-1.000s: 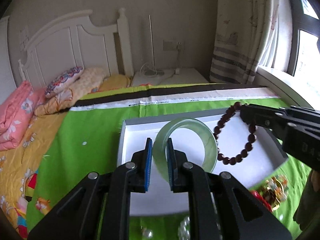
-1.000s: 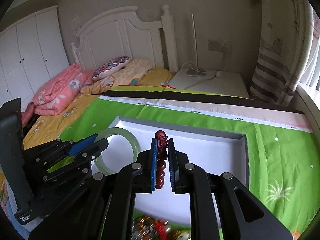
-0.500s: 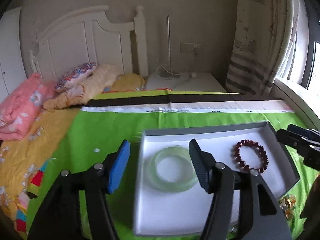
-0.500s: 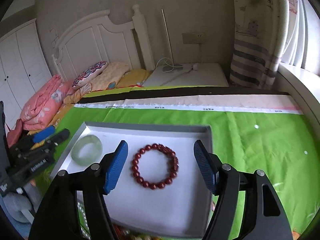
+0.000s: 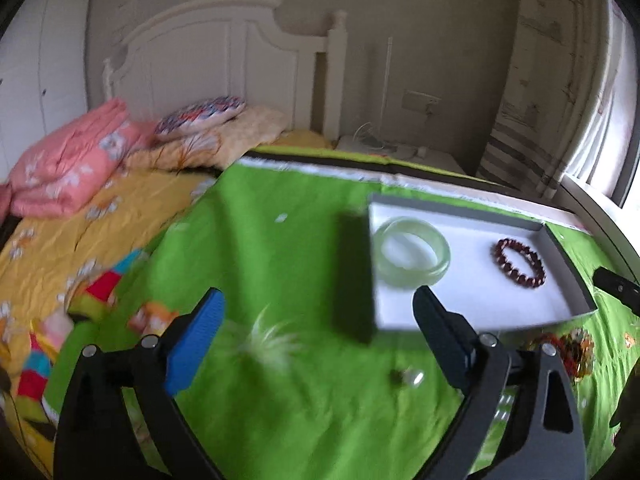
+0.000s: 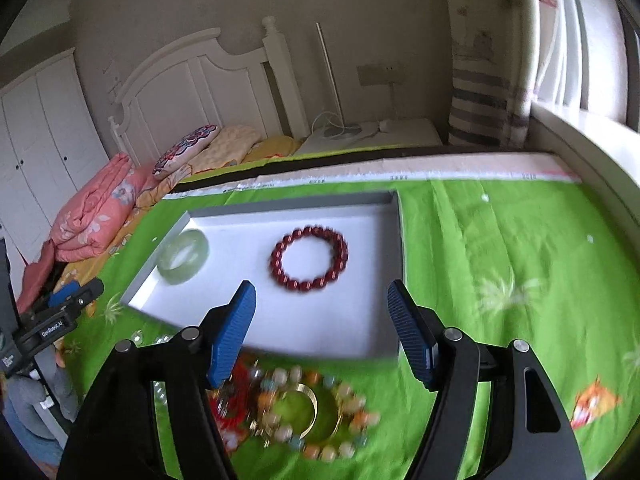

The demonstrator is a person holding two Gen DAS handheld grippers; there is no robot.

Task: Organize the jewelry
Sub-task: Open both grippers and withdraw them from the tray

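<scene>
A pale green jade bangle (image 5: pixel 412 254) and a dark red bead bracelet (image 5: pixel 520 264) lie flat in a shallow white tray with a grey rim (image 5: pixel 452 205) on the green cloth. My left gripper (image 5: pixel 320 312) hovers over the cloth left of the tray, its jaws opening with nothing between them. In the right wrist view the bracelet (image 6: pixel 310 258) and bangle (image 6: pixel 184 256) rest apart in the tray (image 6: pixel 292 204). My right gripper (image 6: pixel 322 316) stands open and empty over the tray's near edge.
A heap of loose jewellery (image 6: pixel 296 408), with a gold bangle, pastel beads and red pieces, lies on the cloth in front of the tray. Small clear beads (image 5: pixel 408 376) sit nearby. Folded pink bedding (image 5: pixel 68 164) and pillows lie at the bed's head.
Both grippers have opened and let go: the bangle and the bead bracelet now lie in the tray. Both have drawn back, the left swinging to the tray's left.
</scene>
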